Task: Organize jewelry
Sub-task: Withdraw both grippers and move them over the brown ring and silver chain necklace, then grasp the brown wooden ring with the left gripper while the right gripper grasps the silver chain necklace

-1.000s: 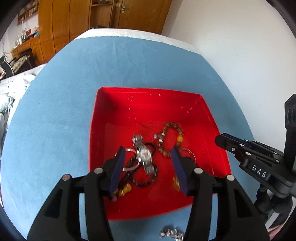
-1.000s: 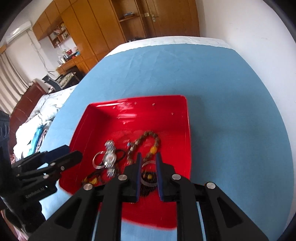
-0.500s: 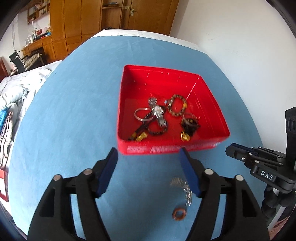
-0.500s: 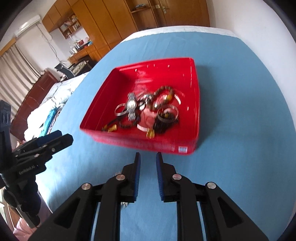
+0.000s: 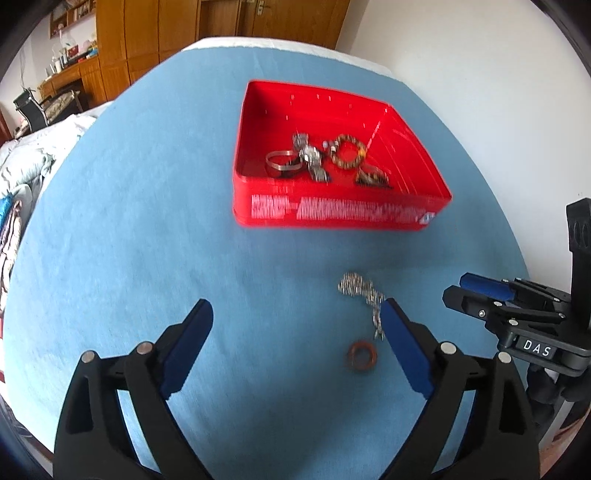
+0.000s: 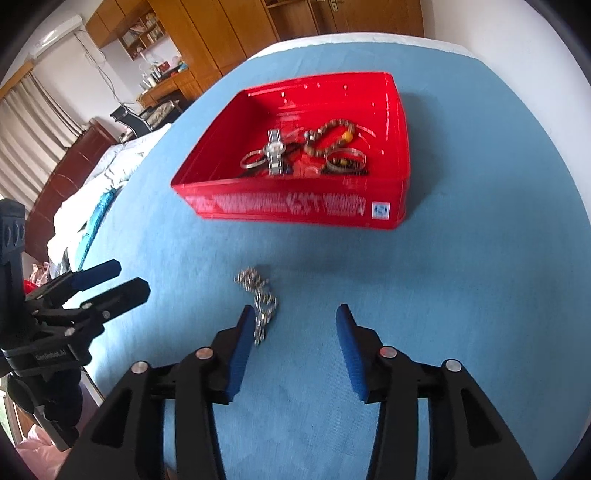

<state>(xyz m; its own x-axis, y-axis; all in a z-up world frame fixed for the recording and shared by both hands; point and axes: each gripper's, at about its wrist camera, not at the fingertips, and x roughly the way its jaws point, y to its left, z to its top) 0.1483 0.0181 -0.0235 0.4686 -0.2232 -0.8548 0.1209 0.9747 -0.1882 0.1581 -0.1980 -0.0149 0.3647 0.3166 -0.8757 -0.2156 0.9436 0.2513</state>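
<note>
A red tray (image 5: pixel 332 218) (image 6: pixel 295 208) sits on the blue cloth and holds several pieces: a silver watch (image 6: pixel 275 147), a brown bead bracelet (image 5: pixel 349 151) (image 6: pixel 334 129), silver bangles (image 5: pixel 280 166) (image 6: pixel 345 157). A silver chain (image 5: pixel 360 291) (image 6: pixel 258 291) and a small brown ring (image 5: pixel 362 352) lie on the cloth in front of the tray. My left gripper (image 5: pixel 295 321) is open and empty, its right finger beside the chain. My right gripper (image 6: pixel 295 325) is open and empty, its left finger touching or just beside the chain's near end.
The blue cloth (image 5: pixel 147 221) covers a table beside a white wall. To the left are a bed with white bedding (image 6: pixel 110 173) and wooden cabinets (image 6: pixel 221 33). Each gripper shows in the other's view: the right (image 5: pixel 498 306), the left (image 6: pixel 92 288).
Both grippers have pulled back from over the tray to the cloth in front of it. The right gripper has gone from shut to open. The chain and ring came into view.
</note>
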